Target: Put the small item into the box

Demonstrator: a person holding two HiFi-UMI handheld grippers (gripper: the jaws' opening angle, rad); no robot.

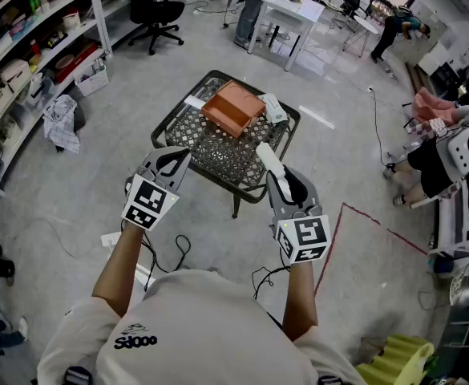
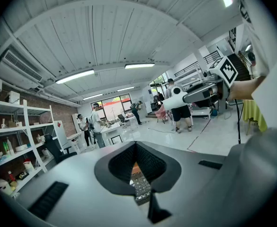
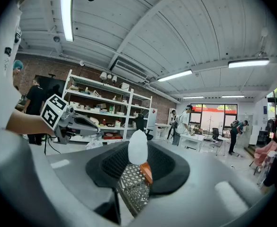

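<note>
Plainly, the head view sets the scene. The person stands back from a low mesh table [image 1: 218,155], with both tools raised over the floor short of it. The box [image 1: 232,107], orange-brown and open-topped, sits on the table's far half, so it can be filled from above. The right gripper [image 1: 277,180] is clamped on the small item [image 1: 266,158], a white elongated piece that juts past the jaw tips toward the table. Held by its near end like this, its free end can likely enter the box first. The left gripper [image 1: 174,160] carries nothing and sits off to the side, probably to keep out of the way.

The left gripper view settles what the head view leaves unsure. On the left gripper [image 2: 135,144] the jaws meet at their tips with nothing between them. Through the opening below them show a sliver of the box [image 2: 136,168] and the mesh table [image 2: 141,187], so this tool points that way too.

The right gripper view shows the grip itself. The right gripper [image 3: 138,151] presses on the lower part of the small item [image 3: 138,145], whose rounded top stands clear above the jaws. Beneath lie the mesh table [image 3: 131,183] and an edge of the box [image 3: 147,171], well ahead, so the item is not yet over the box. Only this view shows the left gripper [image 3: 98,128] from the side.
</note>
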